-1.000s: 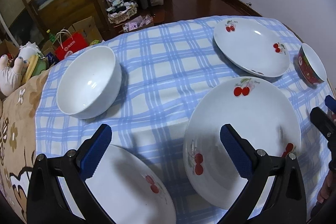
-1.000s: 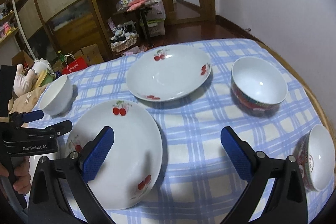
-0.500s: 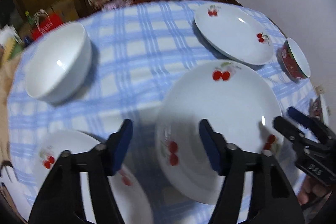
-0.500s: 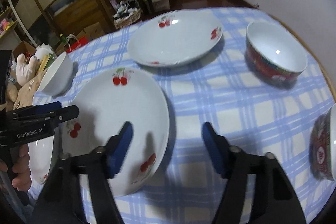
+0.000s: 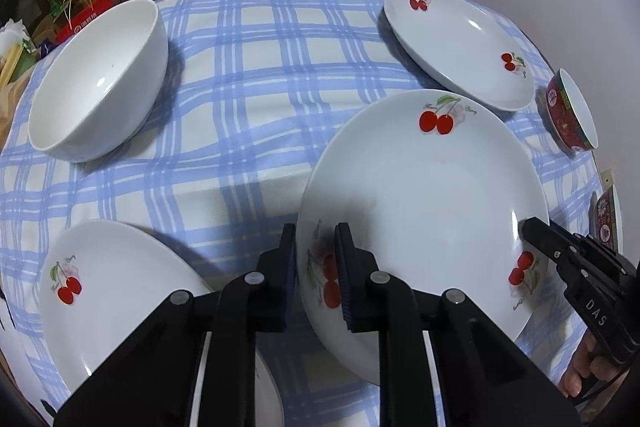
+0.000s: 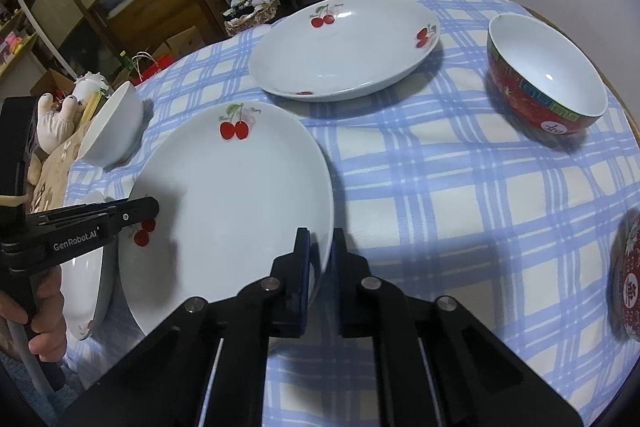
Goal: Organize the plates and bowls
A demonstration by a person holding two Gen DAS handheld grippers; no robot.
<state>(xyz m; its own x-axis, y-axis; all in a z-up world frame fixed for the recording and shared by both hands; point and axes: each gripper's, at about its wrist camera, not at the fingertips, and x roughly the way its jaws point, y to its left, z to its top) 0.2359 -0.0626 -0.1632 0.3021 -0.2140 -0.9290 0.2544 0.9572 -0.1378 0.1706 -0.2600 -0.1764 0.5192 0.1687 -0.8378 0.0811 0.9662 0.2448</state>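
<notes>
Both tools (image 5: 316, 259) (image 6: 320, 259) clamped on cherry plate (image 5: 432, 195) rim

The tablecloth (image 5: 248, 75) is cream with a blue check pattern. The near plate (image 5: 424, 195) is white with red cherries and green leaves, the same as the far plate (image 6: 344, 47). One bowl (image 5: 96, 79) is plain white. Another bowl (image 6: 544, 83) is red outside with a green band, white inside.

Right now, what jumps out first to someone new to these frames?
Both grippers clamp one cherry-print plate by opposite rims: left gripper and right gripper, jaws just closed. Around it on the blue-checked tablecloth sit a white bowl, left, and a red bowl, right.
</notes>
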